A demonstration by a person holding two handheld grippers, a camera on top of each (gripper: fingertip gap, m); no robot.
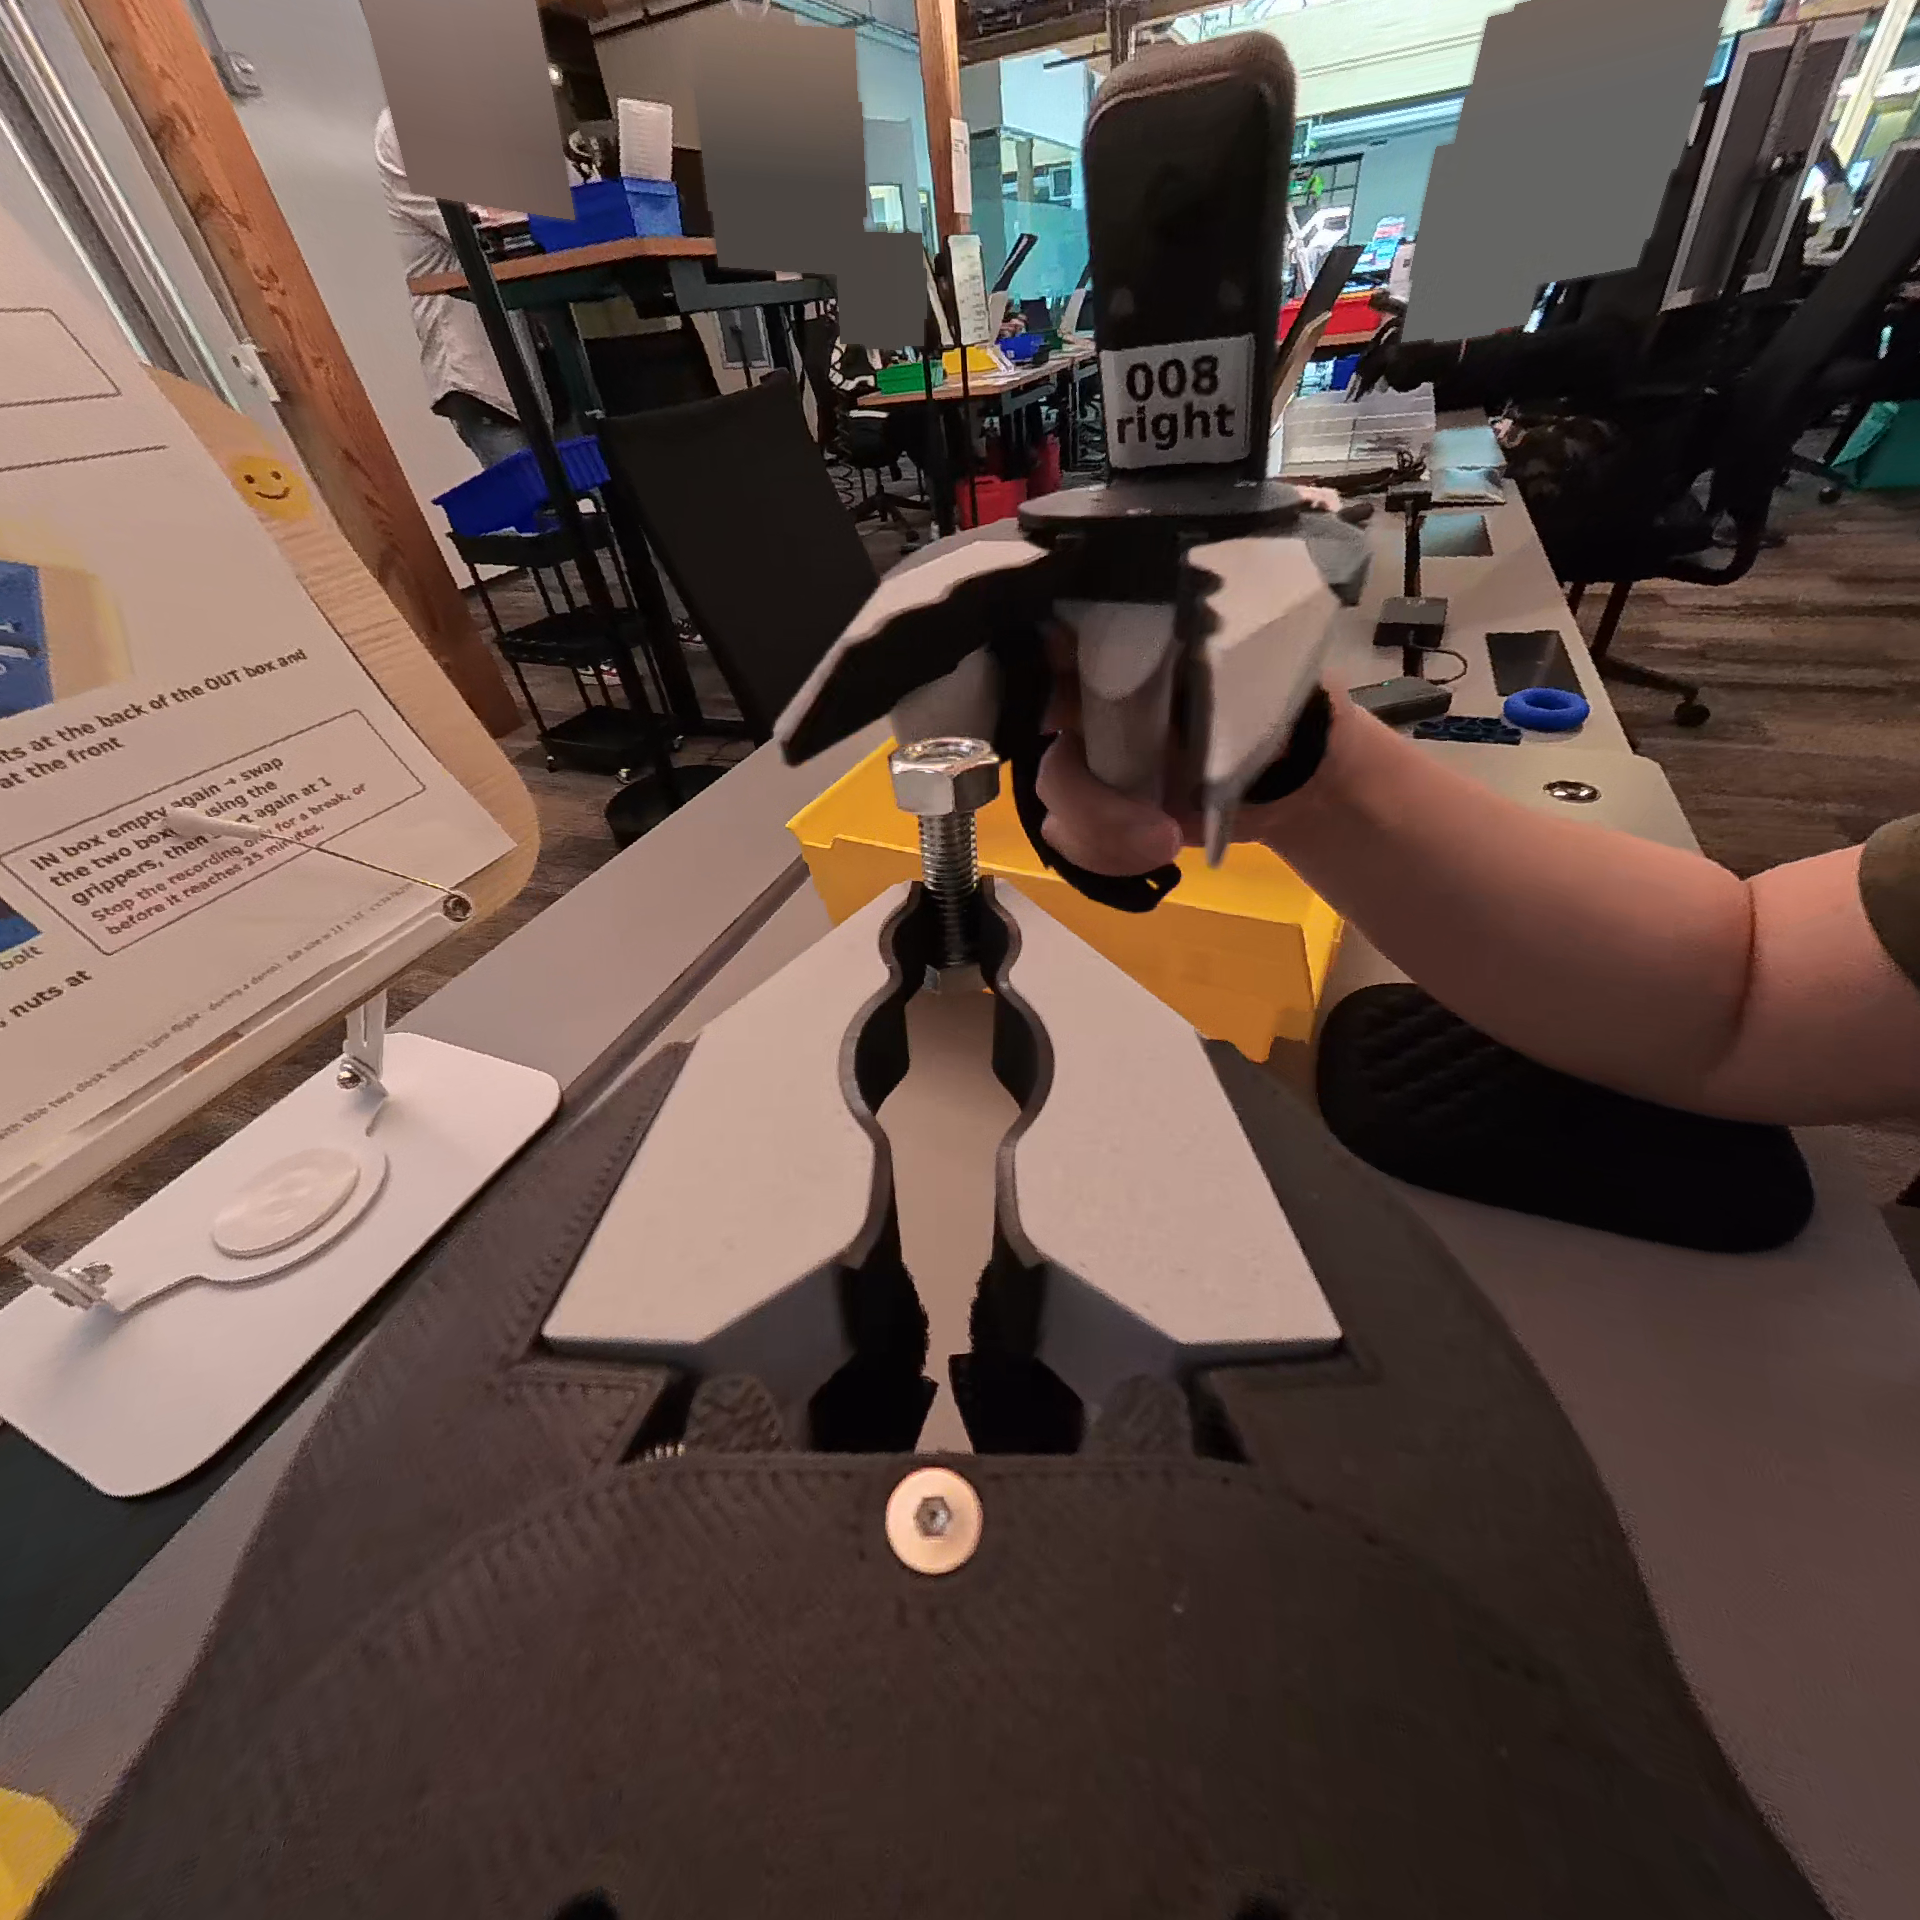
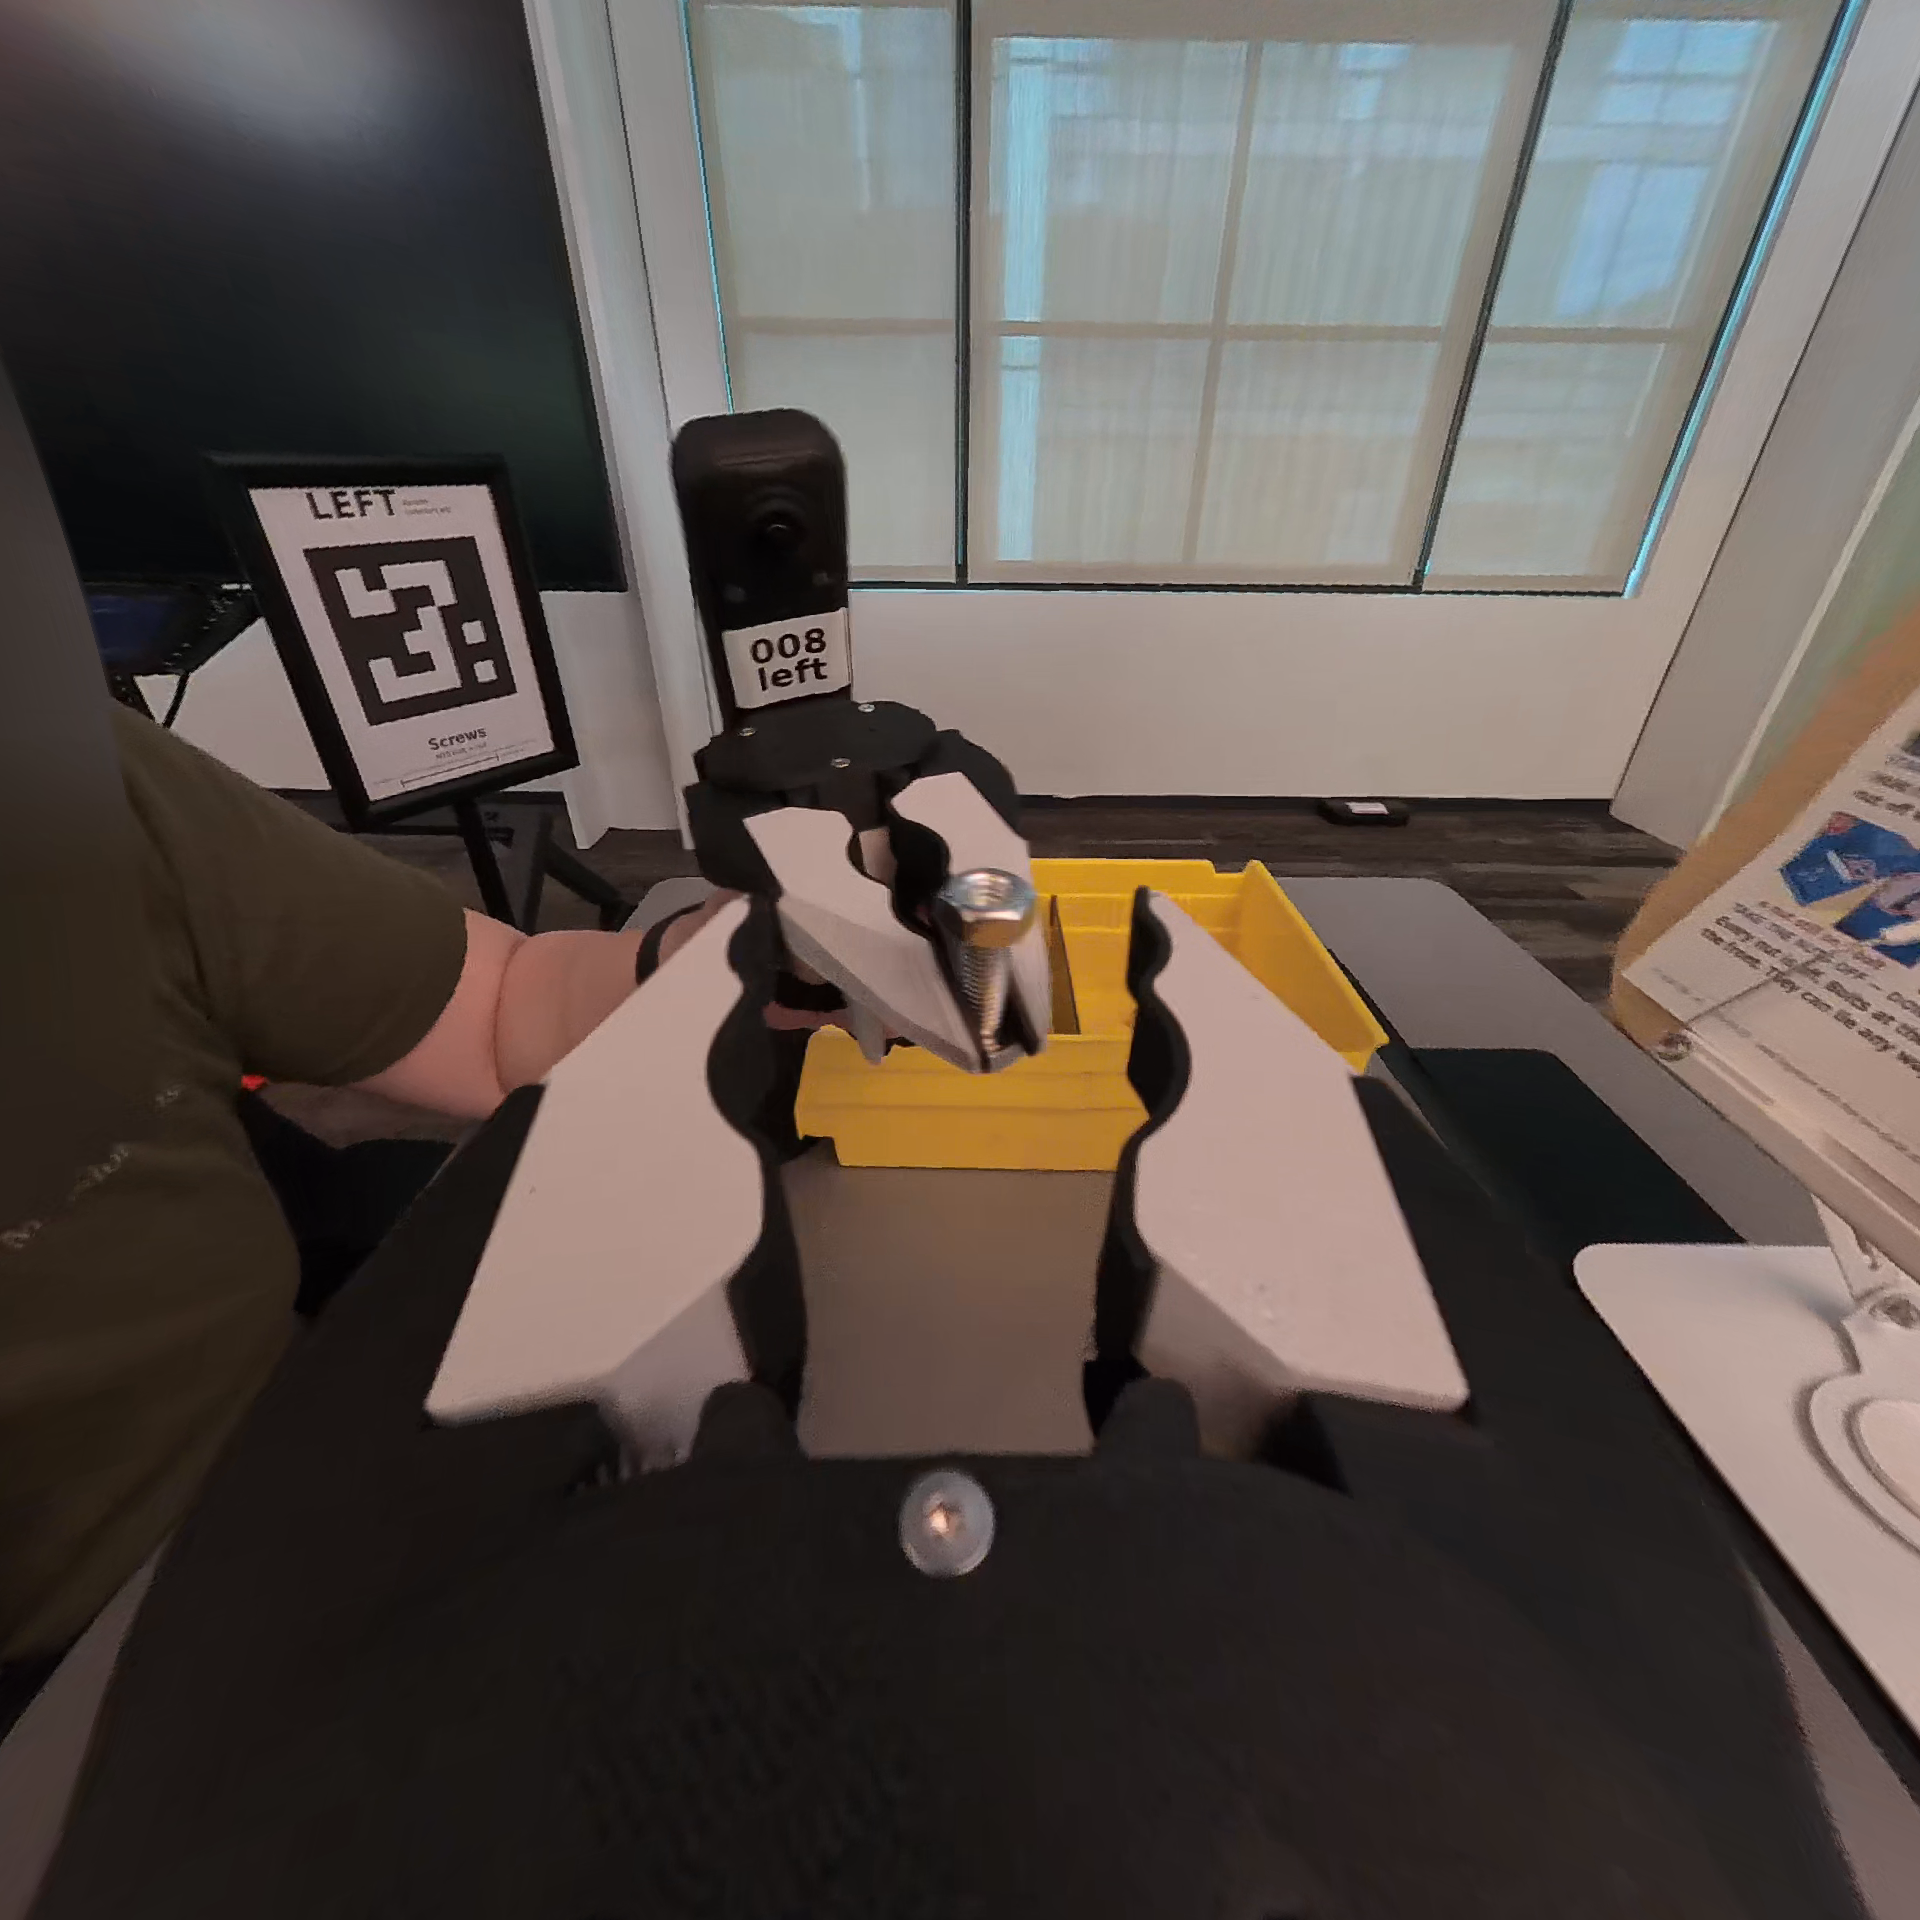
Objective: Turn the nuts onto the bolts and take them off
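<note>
My left gripper (image 1: 948,940) is shut on the lower end of a silver bolt (image 1: 948,873) and holds it upright above the grey table. A hex nut (image 1: 943,774) sits at the bolt's top end. My right gripper (image 1: 1006,795) is open just behind and above the nut, not closed on it. In the right wrist view my right gripper (image 2: 940,914) has its fingers wide apart, and the nut (image 2: 992,920) and bolt (image 2: 982,987) stand at the level of their tips. The left gripper (image 2: 987,1049) grips the bolt there.
A yellow bin (image 1: 1195,935) sits on the table right behind the bolt, also in the right wrist view (image 2: 966,1127). An instruction sheet (image 1: 208,779) stands on a white base (image 1: 312,1195) at the left. A black pad (image 1: 1558,1122) lies under the person's forearm. A framed sign (image 2: 405,634) stands beyond the table. My two grippers' fingertips are within a few centimetres of each other.
</note>
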